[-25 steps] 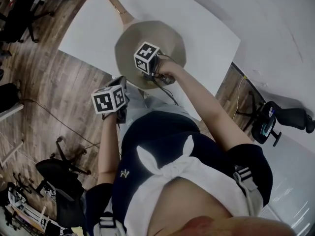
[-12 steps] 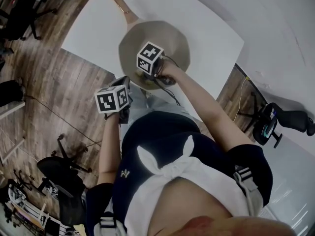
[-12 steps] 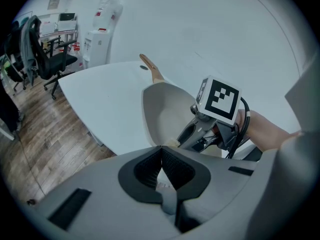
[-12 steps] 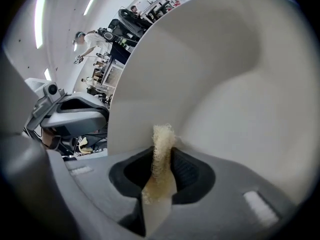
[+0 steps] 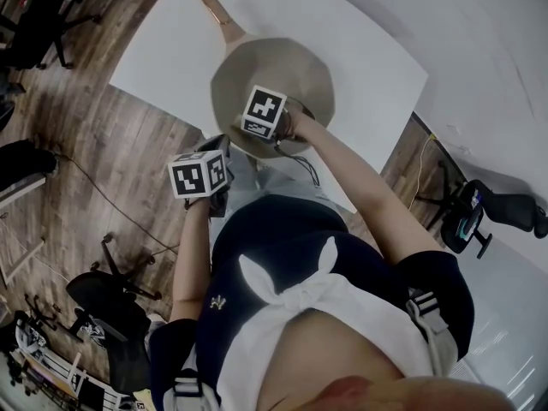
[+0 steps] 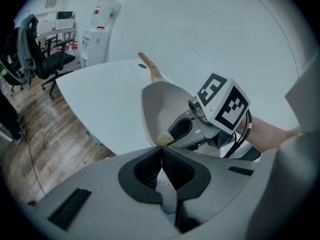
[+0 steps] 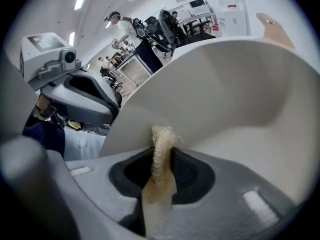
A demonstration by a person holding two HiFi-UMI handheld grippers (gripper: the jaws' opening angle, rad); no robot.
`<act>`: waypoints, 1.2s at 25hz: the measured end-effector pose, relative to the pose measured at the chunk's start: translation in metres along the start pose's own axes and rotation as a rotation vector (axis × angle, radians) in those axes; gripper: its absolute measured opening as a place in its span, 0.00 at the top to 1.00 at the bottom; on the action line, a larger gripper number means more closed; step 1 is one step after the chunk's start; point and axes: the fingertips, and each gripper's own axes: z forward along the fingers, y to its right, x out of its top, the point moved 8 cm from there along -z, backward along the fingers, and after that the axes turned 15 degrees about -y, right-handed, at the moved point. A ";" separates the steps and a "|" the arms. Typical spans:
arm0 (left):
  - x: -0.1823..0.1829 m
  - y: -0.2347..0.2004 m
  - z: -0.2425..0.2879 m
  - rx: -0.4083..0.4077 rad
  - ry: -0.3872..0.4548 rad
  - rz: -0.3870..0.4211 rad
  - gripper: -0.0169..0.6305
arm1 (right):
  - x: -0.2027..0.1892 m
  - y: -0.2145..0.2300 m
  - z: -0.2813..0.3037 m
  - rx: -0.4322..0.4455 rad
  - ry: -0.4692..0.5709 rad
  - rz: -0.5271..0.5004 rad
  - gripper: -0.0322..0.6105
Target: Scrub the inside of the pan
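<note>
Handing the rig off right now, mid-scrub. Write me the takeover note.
Right hand-held gripper: shut on the scrub pad, with the pad tip down inside the pan at its near side.
Left hand-held gripper: shut, empty, just outside the pan's near rim; contact unclear.
The pan sits on the white table, handle pointing away.
Done: pad gripped and in the pan. How much is scrubbed cannot be told.
Left: work the pad over the rest of the inside.
</note>
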 end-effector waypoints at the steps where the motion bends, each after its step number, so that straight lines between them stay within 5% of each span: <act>1: 0.001 0.000 0.000 -0.002 -0.002 0.002 0.97 | 0.002 0.001 -0.001 -0.024 0.007 -0.023 0.81; 13: 0.003 -0.003 0.002 -0.024 -0.025 0.008 0.97 | 0.022 0.008 -0.006 -0.250 0.097 -0.228 0.80; 30: 0.005 -0.002 0.002 -0.033 -0.044 0.019 0.97 | 0.026 0.032 -0.013 -0.391 0.216 -0.142 0.80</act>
